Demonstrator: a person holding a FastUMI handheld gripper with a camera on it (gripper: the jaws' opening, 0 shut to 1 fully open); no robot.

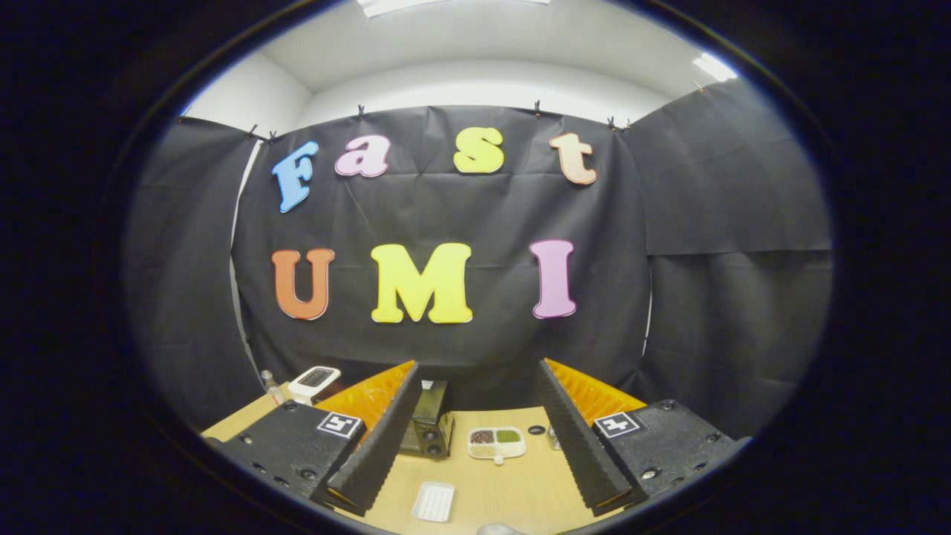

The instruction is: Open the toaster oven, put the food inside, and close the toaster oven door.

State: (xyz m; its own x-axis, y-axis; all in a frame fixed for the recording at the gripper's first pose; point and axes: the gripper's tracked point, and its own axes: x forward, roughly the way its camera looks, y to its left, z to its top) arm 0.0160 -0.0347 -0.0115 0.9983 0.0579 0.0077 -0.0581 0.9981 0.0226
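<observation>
My tongs (475,438) are spread wide, grasping nothing, held above the wooden table (513,494). Left of the toaster oven (429,423) sits a white scale (314,380). The oven stands just inside my left finger (379,446), door shut. Right of it lies the divided food dish (496,443); nearer me, a white tray (434,501).

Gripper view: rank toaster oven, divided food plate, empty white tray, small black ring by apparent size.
1. toaster oven, though the left finger hides part of it
2. divided food plate
3. empty white tray, close to the plate and nearer the camera, so unsure
4. small black ring
The tongs are open.
</observation>
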